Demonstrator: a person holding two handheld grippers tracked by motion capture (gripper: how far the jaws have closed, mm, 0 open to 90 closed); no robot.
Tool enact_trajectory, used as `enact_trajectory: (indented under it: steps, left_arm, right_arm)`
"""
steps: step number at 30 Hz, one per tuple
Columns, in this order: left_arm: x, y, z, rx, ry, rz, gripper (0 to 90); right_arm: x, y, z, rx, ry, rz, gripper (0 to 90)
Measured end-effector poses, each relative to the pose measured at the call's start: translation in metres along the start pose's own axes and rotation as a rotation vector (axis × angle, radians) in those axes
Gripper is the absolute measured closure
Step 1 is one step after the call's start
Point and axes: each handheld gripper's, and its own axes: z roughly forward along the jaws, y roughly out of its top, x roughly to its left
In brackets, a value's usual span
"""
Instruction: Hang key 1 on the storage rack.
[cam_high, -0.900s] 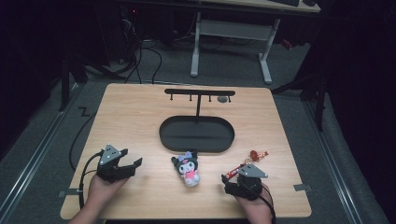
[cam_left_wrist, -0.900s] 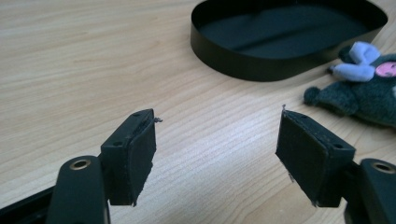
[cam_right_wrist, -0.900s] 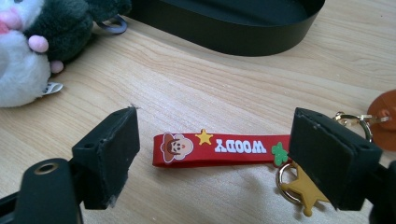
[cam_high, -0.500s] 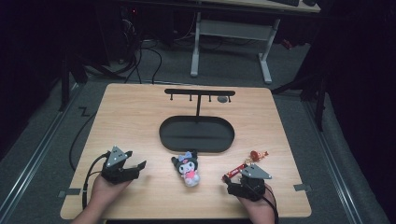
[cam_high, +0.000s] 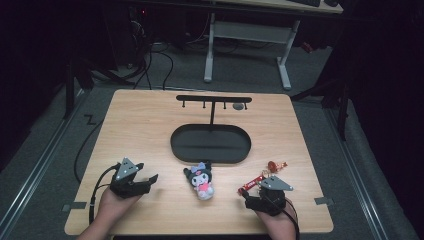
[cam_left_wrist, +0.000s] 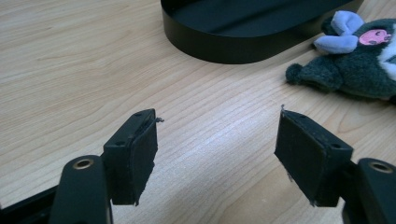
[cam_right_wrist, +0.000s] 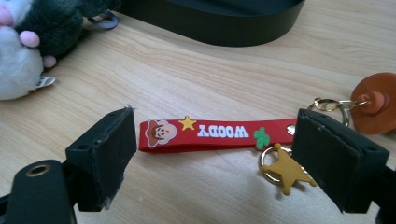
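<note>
I'm seeing my right gripper (cam_right_wrist: 210, 154) gaping over the red Woody keychain (cam_right_wrist: 210, 133), lettering unreadable from above; my left gripper (cam_left_wrist: 215, 154) is hanging open beside the plush toy (cam_left_wrist: 359, 65).

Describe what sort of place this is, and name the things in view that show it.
Probably a lab or workshop set up for recording handling tasks: a lone wooden table on grey carpet, a desk frame and loose cables in the dark behind, and a hand-held left gripper and right gripper.
</note>
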Motion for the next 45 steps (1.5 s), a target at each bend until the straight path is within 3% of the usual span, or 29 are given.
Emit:
enact_trajectory:
  steps: [7,9,15,17,21,23,27,34,37,41,45]
  left_arm:
    - [-0.004,0.000,0.000,-0.002,-0.026,0.033,26.5]
    - [-0.007,-0.001,0.003,0.002,-0.001,0.053,24.1]
    - [-0.011,-0.001,0.004,0.025,0.019,0.079,19.6]
    - [-0.016,-0.001,0.008,0.054,0.017,0.086,17.9]
    - [-0.021,-0.002,0.009,0.058,0.029,0.124,16.8]
    - [-0.020,-0.001,0.008,0.052,0.042,0.132,16.2]
    - [-0.014,-0.003,0.010,0.053,0.038,0.110,16.0]
    - [-0.011,-0.001,0.006,0.028,0.022,0.098,15.9]
    - [-0.011,0.000,0.006,0.023,0.017,0.093,16.0]
    - [-0.012,0.000,0.006,0.027,0.003,0.099,16.4]
    - [-0.015,-0.001,0.008,0.036,-0.007,0.110,16.8]
  right_arm:
    - [0.001,0.001,-0.001,-0.002,0.010,-0.007,12.4]
    - [0.001,0.002,-0.002,0.001,0.013,-0.010,12.4]
    - [0.000,0.004,-0.005,0.018,0.029,-0.003,11.4]
    - [-0.003,0.006,-0.007,0.020,0.079,0.046,11.1]
    - [-0.005,0.009,-0.010,0.027,0.077,0.040,11.3]
    - [-0.007,0.011,-0.011,0.055,0.083,0.037,11.8]
    - [-0.013,0.018,-0.012,0.115,0.068,0.042,15.2]
    - [-0.012,0.024,-0.019,0.214,0.036,-0.009,20.3]
    - [-0.012,0.024,-0.021,0.235,0.035,-0.010,22.8]
    - [-0.012,0.020,-0.024,0.308,0.032,-0.024,25.3]
    - [-0.014,0.017,-0.027,0.336,0.037,-0.031,27.9]
